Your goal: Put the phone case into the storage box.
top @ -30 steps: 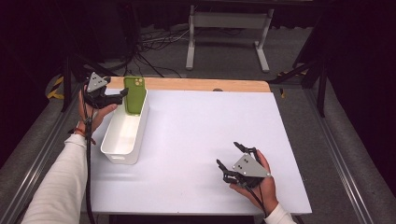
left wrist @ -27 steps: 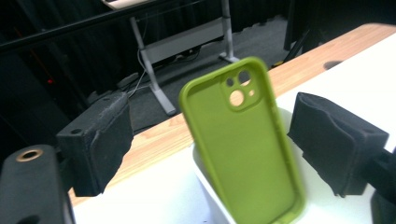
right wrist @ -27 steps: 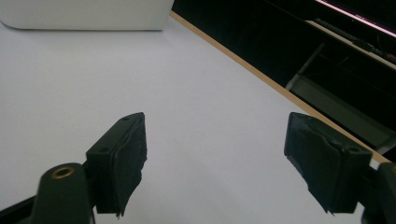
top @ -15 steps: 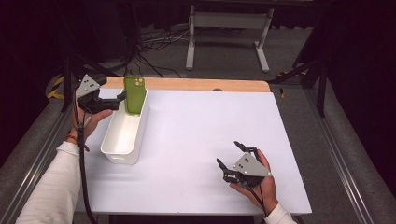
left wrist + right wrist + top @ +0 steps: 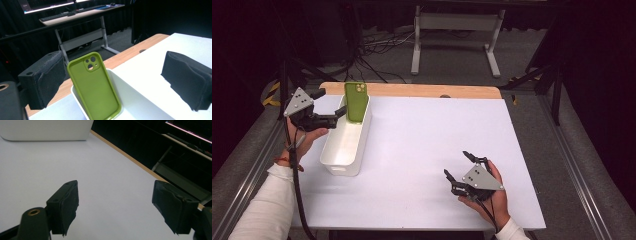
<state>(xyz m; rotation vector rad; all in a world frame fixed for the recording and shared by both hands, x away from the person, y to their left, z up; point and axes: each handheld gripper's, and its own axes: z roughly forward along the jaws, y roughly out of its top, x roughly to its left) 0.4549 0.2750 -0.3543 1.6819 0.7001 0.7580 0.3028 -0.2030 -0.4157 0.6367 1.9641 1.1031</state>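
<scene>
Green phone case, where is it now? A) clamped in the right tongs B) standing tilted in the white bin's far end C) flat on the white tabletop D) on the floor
B: the green phone case stands tilted against the far end wall of the white bin, with the open left tongs close beside it.

Left tool (image 5: 337, 114) and right tool (image 5: 460, 166) — jaws wide apart, each in a hand.

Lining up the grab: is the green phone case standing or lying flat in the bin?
Standing: the green phone case leans against the far end wall of the white bin.
</scene>
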